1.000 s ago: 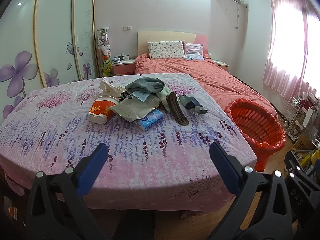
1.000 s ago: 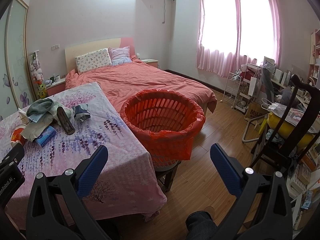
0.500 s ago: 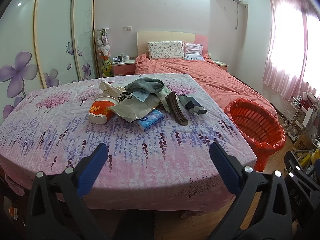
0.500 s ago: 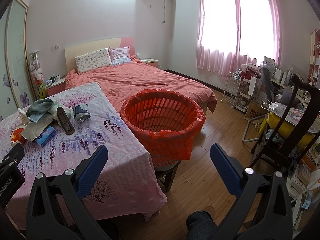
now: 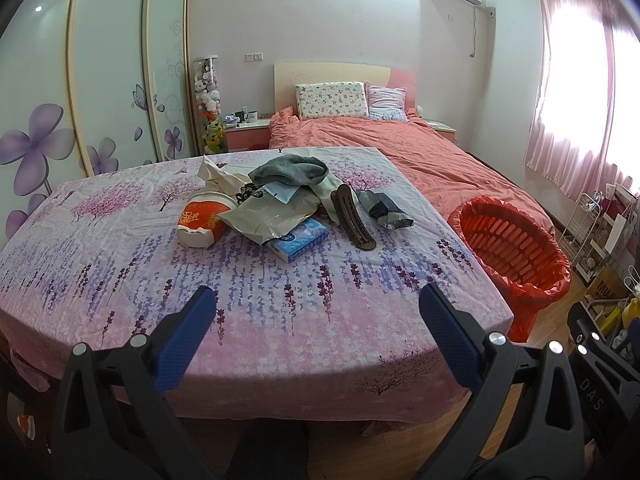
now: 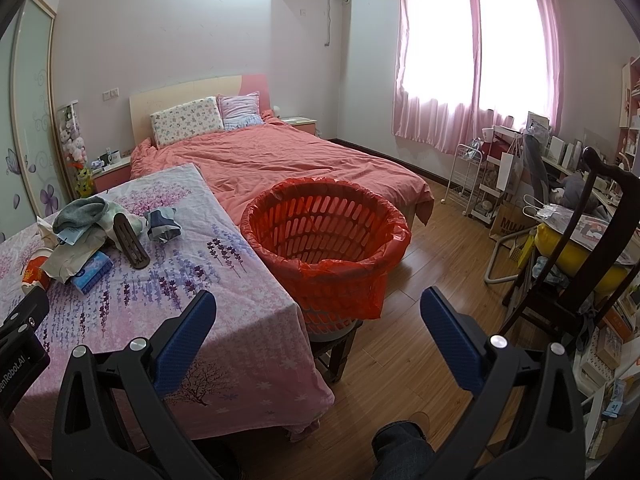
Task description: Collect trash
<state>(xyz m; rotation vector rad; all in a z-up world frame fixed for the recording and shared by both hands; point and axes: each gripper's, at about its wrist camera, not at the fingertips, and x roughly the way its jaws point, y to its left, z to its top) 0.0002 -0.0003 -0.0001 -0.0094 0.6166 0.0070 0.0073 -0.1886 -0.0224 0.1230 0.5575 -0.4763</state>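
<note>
Table (image 5: 280,320) under a floral cloth: fills the left wrist view. Bed (image 6: 280,160) with a salmon cover: behind it, at 1 o'clock.

Basket (image 6: 324,236), red, lined with a red bag: on a stool just beside the table's right edge, empty as far as shown.

Trash pile, mid-table, at 12 o'clock from the left gripper (image 5: 316,312): grey cloth (image 5: 290,170), crumpled bag (image 5: 272,216), red-and-white cup (image 5: 204,220) on its side, dark curved strip (image 5: 352,216), blue tissue pack (image 5: 300,238).

Left gripper: jaws wide apart, holding nothing, above the table's near edge.

Right gripper (image 6: 318,312): jaws wide apart, holding nothing, basket at 12 o'clock.
</note>
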